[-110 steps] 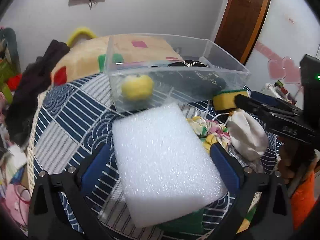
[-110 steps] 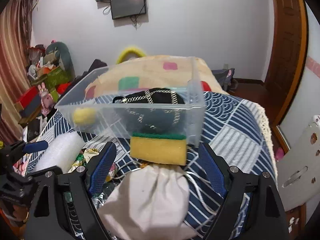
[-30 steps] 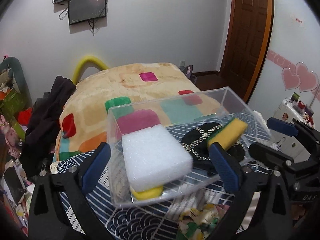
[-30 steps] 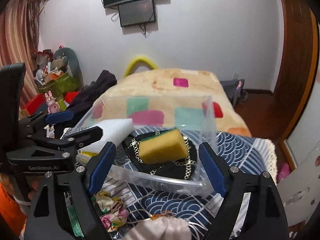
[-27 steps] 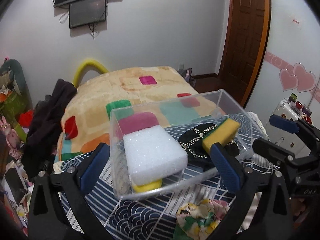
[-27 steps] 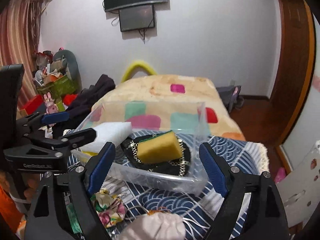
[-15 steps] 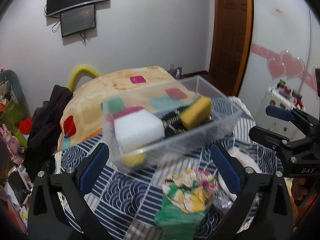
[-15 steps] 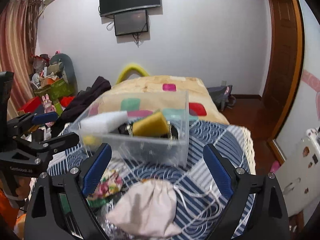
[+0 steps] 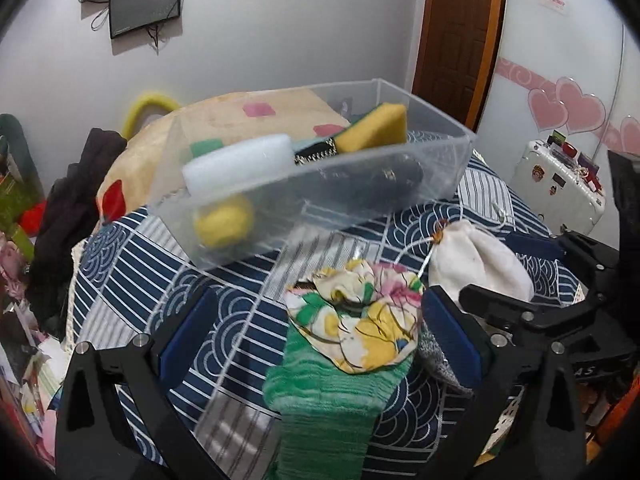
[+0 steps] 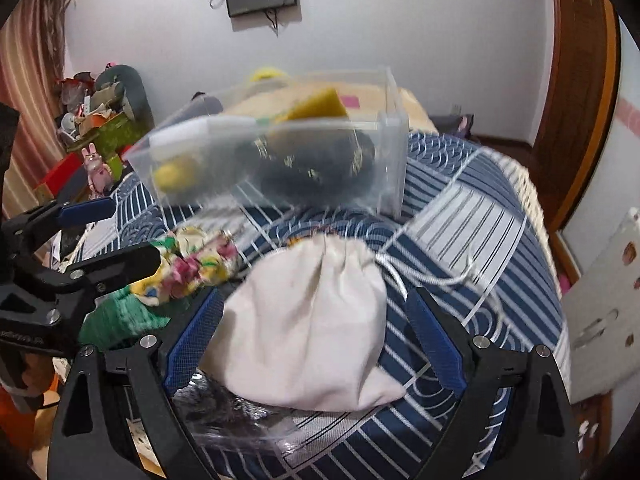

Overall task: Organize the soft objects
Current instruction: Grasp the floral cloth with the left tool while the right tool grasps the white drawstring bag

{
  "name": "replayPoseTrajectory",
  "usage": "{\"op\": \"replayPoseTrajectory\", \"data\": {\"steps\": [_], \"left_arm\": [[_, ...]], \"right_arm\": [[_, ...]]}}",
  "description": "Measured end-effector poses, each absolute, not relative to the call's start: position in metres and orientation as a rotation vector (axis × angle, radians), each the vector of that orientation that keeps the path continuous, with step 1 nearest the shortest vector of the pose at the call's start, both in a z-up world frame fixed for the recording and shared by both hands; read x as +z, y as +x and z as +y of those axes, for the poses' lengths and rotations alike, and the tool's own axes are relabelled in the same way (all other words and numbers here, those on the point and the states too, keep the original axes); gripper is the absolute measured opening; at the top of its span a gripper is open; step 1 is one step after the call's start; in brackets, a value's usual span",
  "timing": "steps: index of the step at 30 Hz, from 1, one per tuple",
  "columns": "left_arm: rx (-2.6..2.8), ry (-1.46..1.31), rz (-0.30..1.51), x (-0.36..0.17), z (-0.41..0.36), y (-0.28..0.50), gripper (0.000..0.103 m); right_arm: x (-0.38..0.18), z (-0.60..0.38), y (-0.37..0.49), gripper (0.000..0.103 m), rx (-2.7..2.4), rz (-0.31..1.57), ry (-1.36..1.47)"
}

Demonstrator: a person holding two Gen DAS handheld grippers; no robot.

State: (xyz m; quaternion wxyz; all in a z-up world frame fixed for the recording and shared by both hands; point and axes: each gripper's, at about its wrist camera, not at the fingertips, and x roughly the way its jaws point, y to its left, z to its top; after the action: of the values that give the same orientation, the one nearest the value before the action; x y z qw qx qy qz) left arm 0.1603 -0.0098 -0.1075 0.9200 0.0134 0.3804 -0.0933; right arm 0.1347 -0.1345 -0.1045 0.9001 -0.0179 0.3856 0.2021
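Soft objects outside the bin: three were counted on the quilted surface — a white drawstring pouch (image 10: 308, 320), a floral scrunchie (image 9: 356, 328) and a green knitted cloth (image 9: 332, 400); a grey knitted piece beside the cloth could not be made out.
Soft objects inside the bin: four were counted in the clear plastic bin (image 9: 440, 168) — a white foam block (image 9: 240, 160), a yellow sponge (image 9: 372, 128), a yellow ball (image 9: 224, 220) and a dark chain-trimmed item (image 9: 380, 176).
Bin position: it was seen toward the far edge of the quilted surface (image 10: 480, 216), well beyond the loose items.
Right gripper (image 10: 316, 336): its jaws were spread wide and nothing was held; the pouch was framed directly between them, just ahead.
Left gripper (image 9: 320, 336): it was likewise spread wide and empty, with the scrunchie and the green cloth lying between its blue pads.
Key relation: the pouch lay dead ahead of the right gripper, its gathered neck pointing away toward the bin and its cord trailing to the right; its long axis ran roughly along the fingers.
Nearer hand: the right was judged nearer to the pouch, the left nearer to the scrunchie.
Judged next step: a closing across the pouch body was considered likely, the cord being a snag risk.
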Motion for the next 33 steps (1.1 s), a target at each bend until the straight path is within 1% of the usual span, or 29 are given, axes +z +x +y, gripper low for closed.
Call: {"op": "replayPoseTrajectory", "data": {"steps": [1,2,3,4,5,6,8,10,11,15,16,17,18,19,21,22,23,24,25,27,28,29,31,33], "left_arm": [[-0.197,0.033,0.787,-0.111,-0.013,0.160,0.103],[-0.201,0.035,0.791,-0.113,-0.014,0.161,0.103],[-0.205,0.036,0.798,-0.116,-0.016,0.161,0.103],[-0.209,0.036,0.806,-0.118,-0.018,0.163,0.103],[-0.214,0.035,0.813,-0.119,-0.020,0.164,0.103],[-0.222,0.031,0.818,-0.121,-0.021,0.166,0.103],[-0.232,0.027,0.820,-0.122,-0.023,0.168,0.103],[-0.237,0.021,0.818,-0.122,-0.024,0.171,0.103],[-0.244,0.014,0.821,-0.122,-0.025,0.173,0.103],[-0.278,-0.002,0.849,-0.124,-0.028,0.182,0.103],[-0.289,-0.005,0.858,-0.126,-0.029,0.184,0.099],[-0.295,-0.007,0.868,-0.127,-0.029,0.185,0.090],[-0.299,-0.007,0.889,-0.130,-0.029,0.188,0.085],[-0.299,-0.010,0.902,-0.133,-0.029,0.189,0.077],[-0.295,-0.025,0.902,-0.135,-0.026,0.189,0.073],[-0.297,-0.039,0.888,-0.134,-0.024,0.187,0.067],[-0.297,-0.046,0.882,-0.133,-0.023,0.184,0.059],[-0.300,-0.053,0.881,-0.132,-0.021,0.183,0.052],[-0.306,-0.060,0.882,-0.132,-0.020,0.182,0.041],[-0.312,-0.074,0.887,-0.131,-0.016,0.182,0.035],[-0.319,-0.079,0.887,-0.130,-0.015,0.181,0.028],[-0.317,-0.080,0.885,-0.128,-0.013,0.180,0.024],[-0.313,-0.081,0.877,-0.124,-0.010,0.177,0.021],[-0.306,-0.079,0.867,-0.118,-0.005,0.173,0.020]], "right_arm": [[-0.108,-0.135,0.136,0.091,0.420,0.806,-0.035],[-0.111,-0.135,0.137,0.084,0.424,0.811,-0.033],[-0.113,-0.136,0.136,0.076,0.432,0.811,-0.030],[-0.114,-0.136,0.135,0.061,0.445,0.812,-0.030],[-0.116,-0.136,0.135,0.051,0.457,0.820,-0.030],[-0.116,-0.138,0.134,0.047,0.457,0.818,-0.031],[-0.116,-0.141,0.132,0.029,0.442,0.805,-0.037],[-0.114,-0.146,0.130,0.019,0.429,0.793,-0.034],[-0.112,-0.150,0.129,0.017,0.428,0.789,-0.027],[-0.104,-0.160,0.126,0.015,0.395,0.752,-0.016],[-0.102,-0.162,0.125,0.015,0.393,0.742,-0.012],[-0.099,-0.164,0.124,0.015,0.393,0.733,-0.008],[-0.096,-0.166,0.123,0.015,0.382,0.720,-0.010],[-0.095,-0.166,0.122,0.015,0.374,0.709,-0.015],[-0.091,-0.167,0.120,0.015,0.363,0.690,-0.015],[-0.089,-0.168,0.119,0.015,0.361,0.683,-0.012],[-0.088,-0.168,0.118,0.015,0.361,0.678,-0.011],[-0.086,-0.167,0.119,0.015,0.359,0.673,-0.010],[-0.085,-0.166,0.118,0.015,0.358,0.669,-0.009],[-0.083,-0.167,0.118,0.015,0.360,0.663,-0.008],[-0.082,-0.167,0.117,0.015,0.361,0.659,-0.009],[-0.082,-0.167,0.117,0.015,0.361,0.658,-0.009],[-0.081,-0.166,0.118,0.015,0.361,0.655,-0.013],[-0.077,-0.164,0.118,0.015,0.366,0.648,-0.019]]}}
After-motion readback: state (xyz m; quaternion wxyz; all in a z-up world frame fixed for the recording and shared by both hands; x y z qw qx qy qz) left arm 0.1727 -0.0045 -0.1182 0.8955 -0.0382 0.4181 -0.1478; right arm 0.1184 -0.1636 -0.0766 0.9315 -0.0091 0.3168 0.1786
